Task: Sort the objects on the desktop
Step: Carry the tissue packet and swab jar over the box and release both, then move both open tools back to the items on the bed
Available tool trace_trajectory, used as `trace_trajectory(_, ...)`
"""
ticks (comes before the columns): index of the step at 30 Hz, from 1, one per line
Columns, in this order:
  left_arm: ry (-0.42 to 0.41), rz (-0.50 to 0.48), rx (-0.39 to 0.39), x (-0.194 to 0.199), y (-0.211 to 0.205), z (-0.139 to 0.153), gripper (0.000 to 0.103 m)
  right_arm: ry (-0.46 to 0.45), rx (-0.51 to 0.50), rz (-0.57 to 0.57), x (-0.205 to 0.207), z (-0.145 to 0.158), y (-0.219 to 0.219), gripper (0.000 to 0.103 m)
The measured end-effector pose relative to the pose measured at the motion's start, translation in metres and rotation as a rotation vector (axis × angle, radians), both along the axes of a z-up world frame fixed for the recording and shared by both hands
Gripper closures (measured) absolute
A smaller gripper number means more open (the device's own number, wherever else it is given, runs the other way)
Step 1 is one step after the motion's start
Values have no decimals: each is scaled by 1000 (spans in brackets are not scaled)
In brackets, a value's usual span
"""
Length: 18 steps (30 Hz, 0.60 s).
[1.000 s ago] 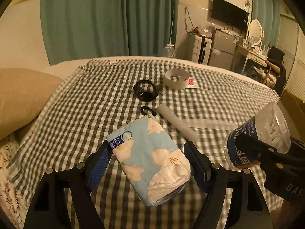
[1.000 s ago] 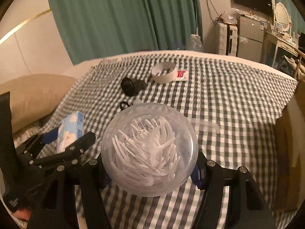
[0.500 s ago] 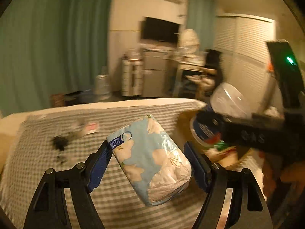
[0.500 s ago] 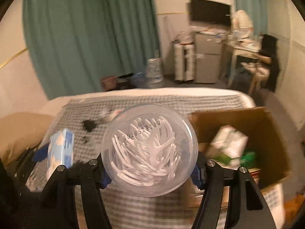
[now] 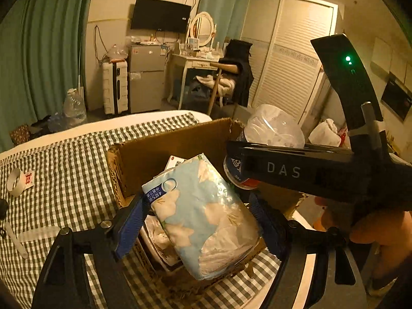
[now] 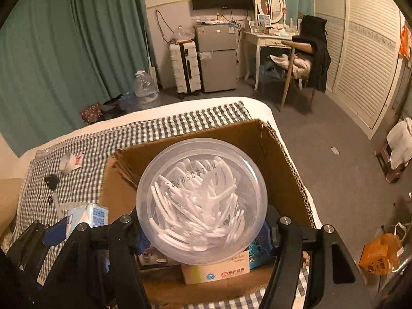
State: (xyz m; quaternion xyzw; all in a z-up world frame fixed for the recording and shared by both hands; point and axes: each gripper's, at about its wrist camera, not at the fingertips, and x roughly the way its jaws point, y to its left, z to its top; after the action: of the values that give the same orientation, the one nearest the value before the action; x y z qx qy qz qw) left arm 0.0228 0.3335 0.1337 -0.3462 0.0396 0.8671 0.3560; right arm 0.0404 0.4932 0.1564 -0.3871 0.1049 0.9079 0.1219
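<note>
My left gripper [image 5: 200,221] is shut on a blue flowered tissue pack [image 5: 203,216] and holds it over the open cardboard box [image 5: 164,149]. My right gripper [image 6: 203,221] is shut on a clear round tub of white floss picks [image 6: 202,198], also above the box [image 6: 280,154]. The tub shows in the left wrist view [image 5: 273,128], to the right of the tissue pack. The tissue pack shows at the lower left of the right wrist view [image 6: 90,213].
The box holds a white carton [image 6: 219,267] and other packets. On the checked cloth [image 5: 64,170] to the left lie a tape roll [image 5: 15,181], a black object [image 6: 51,181] and a white tube [image 6: 58,206]. The bed edge and floor lie right.
Both grippers have swung right from over the checked cloth to above the cardboard box, each still holding its object. The loose items on the cloth are now far left.
</note>
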Motion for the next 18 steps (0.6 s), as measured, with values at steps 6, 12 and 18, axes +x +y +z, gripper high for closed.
trace_trajectory(6, -41, 45, 4, -5, -4, -4, 4, 73, 0, -43, 17, 10, -5, 22)
trace_trajectory(12, 2, 95, 12, 10, -37, 10, 1, 125, 15, 9, 36, 29, -33, 22)
trace_trajectory(18, 63, 250, 29, 5, -122, 24, 1, 177, -7, 147, 38, 31, -110, 22)
